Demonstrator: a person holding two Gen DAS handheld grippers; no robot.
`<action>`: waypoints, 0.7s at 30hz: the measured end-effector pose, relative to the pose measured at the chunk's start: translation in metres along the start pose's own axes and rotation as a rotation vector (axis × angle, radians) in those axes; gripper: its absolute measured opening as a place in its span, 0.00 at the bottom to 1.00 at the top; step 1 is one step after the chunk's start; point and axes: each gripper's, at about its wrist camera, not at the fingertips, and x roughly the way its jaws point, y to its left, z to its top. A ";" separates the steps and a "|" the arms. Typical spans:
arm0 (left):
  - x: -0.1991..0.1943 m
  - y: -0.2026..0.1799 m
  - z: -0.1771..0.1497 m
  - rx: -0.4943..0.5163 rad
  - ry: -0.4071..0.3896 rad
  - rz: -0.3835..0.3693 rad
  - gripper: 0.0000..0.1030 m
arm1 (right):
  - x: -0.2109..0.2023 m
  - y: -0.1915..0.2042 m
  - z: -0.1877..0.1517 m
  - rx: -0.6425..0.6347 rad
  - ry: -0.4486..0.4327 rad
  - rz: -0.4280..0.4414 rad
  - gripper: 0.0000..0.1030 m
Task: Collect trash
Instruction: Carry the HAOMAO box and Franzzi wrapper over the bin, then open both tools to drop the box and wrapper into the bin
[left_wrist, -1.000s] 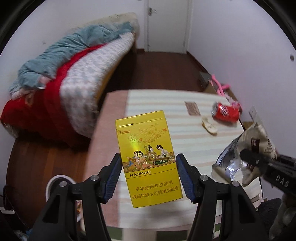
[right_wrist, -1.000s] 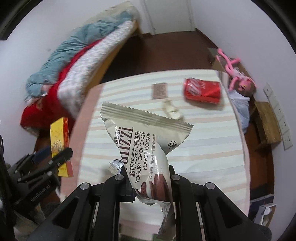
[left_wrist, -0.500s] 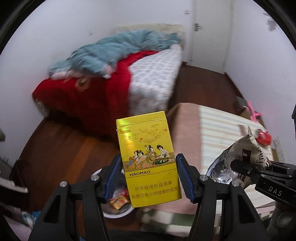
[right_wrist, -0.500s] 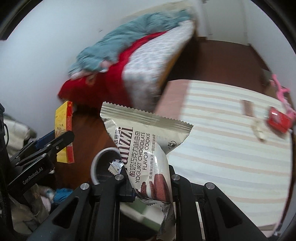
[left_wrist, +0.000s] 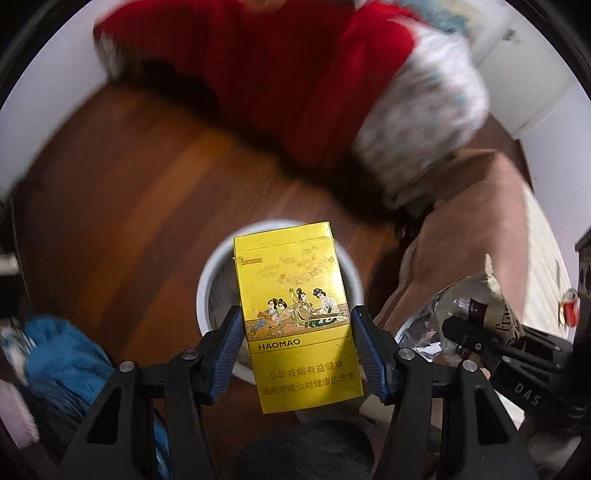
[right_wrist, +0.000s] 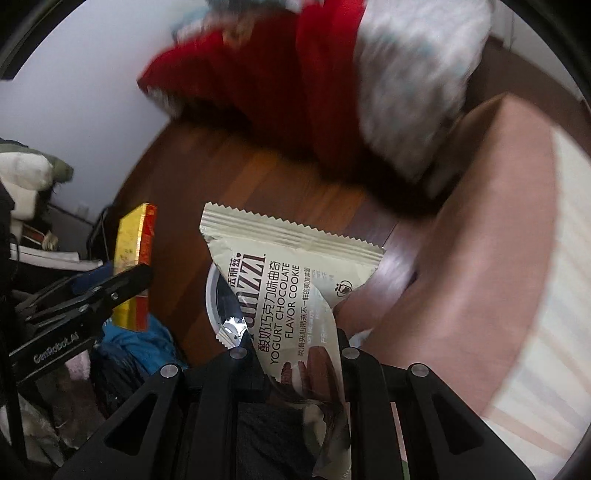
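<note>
Over the white bin on the wood floor, my left gripper is clamped on the yellow pack, upright, its blue pads pressing both sides. Just beside it, my right gripper pinches the cookie wrapper, torn foil edge showing, near the bin's rim. Red bedding blurs behind; the striped table sits right.

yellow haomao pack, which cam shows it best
The left wrist view: the yellow pack faces the camera, printed front readable, clamped between the left gripper fingers above the white bin. The right wrist view shows only the pack's narrow edge, partly behind a black finger.
</note>
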 end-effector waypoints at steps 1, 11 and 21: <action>0.011 0.006 0.003 -0.014 0.025 -0.013 0.54 | 0.015 0.002 0.003 0.007 0.021 0.001 0.17; 0.064 0.052 0.015 -0.141 0.122 0.009 0.75 | 0.116 0.001 0.016 0.072 0.200 0.046 0.22; 0.035 0.066 -0.001 -0.174 0.048 0.082 0.97 | 0.135 -0.004 0.012 0.081 0.266 0.124 1.00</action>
